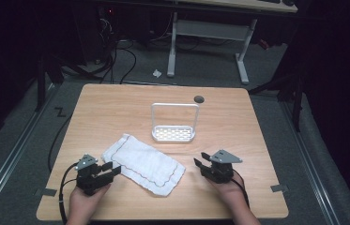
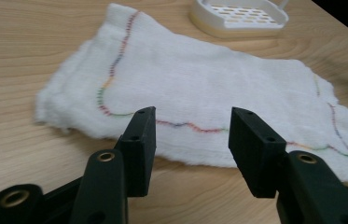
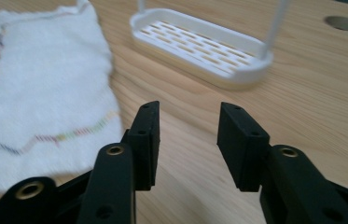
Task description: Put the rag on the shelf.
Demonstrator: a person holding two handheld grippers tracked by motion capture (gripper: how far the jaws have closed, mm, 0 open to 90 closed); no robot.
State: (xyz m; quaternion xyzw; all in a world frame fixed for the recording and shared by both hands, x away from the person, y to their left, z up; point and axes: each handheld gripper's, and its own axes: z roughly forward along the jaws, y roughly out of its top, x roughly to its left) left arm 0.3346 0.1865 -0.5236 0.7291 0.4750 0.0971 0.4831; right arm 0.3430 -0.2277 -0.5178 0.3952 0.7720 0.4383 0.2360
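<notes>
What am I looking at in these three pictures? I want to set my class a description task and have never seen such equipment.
A person sits at a light wooden table, and each hand holds a black two-jaw grasping tool. One picture comes from a camera above, looking down. There the left tool is at the left and the right tool at the right. The other two pictures come from small cameras riding on each tool, looking out between its jaws.

On the table lie a white cloth with wavy multicoloured stitching and, behind it, a white perforated plastic tray with a tall wire handle. Both tools are open and hold nothing. The left one points at the cloth's near edge.
</notes>
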